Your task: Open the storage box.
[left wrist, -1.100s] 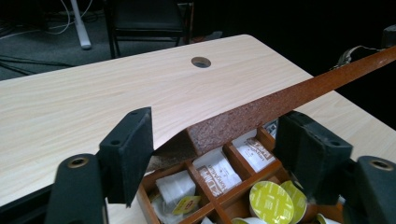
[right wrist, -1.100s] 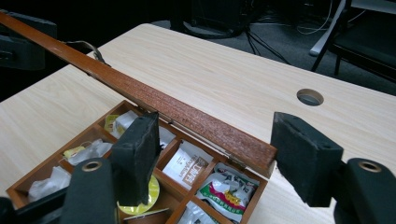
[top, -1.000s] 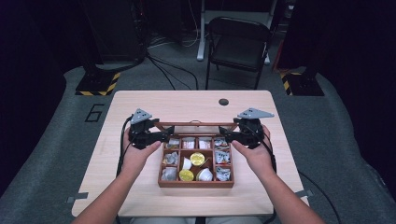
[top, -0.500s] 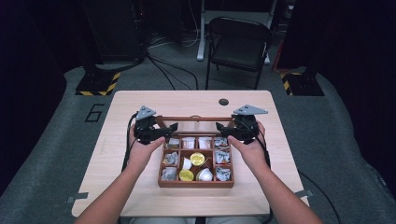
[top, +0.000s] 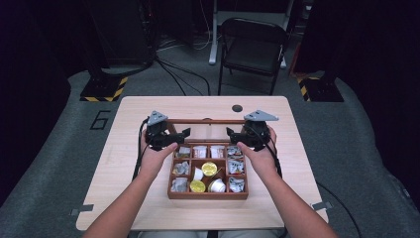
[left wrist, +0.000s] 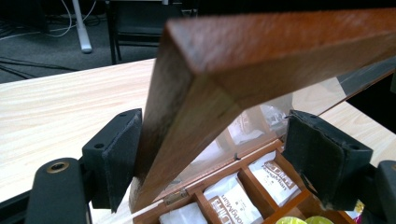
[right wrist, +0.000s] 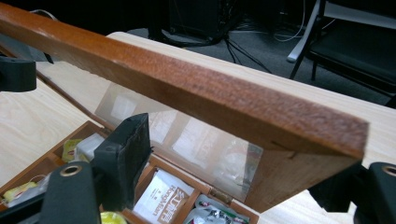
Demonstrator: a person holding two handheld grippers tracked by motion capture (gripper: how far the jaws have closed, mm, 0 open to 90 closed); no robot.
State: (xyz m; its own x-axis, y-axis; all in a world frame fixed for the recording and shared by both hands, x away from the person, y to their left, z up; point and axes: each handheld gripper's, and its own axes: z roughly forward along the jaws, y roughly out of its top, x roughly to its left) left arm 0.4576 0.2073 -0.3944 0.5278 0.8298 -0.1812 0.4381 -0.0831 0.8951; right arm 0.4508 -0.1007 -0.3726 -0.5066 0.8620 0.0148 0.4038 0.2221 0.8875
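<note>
A wooden compartment box sits at the table's near middle, holding tea sachets and yellow-topped cups. Its glass-paned hinged lid stands raised, tilted toward the far side. My left gripper is at the lid's left end and my right gripper at its right end. In the left gripper view the lid's corner lies between the wide-apart jaws of the left gripper, against the left pad. In the right gripper view the lid's end sits between the spread jaws of the right gripper.
The light wooden table has bare room left, right and behind the box. A small black round object lies near the far edge. A black folding chair and cables stand on the floor beyond.
Both grippers have moved up and away from me with the lid, which has swung from nearly flat on the box to raised.
</note>
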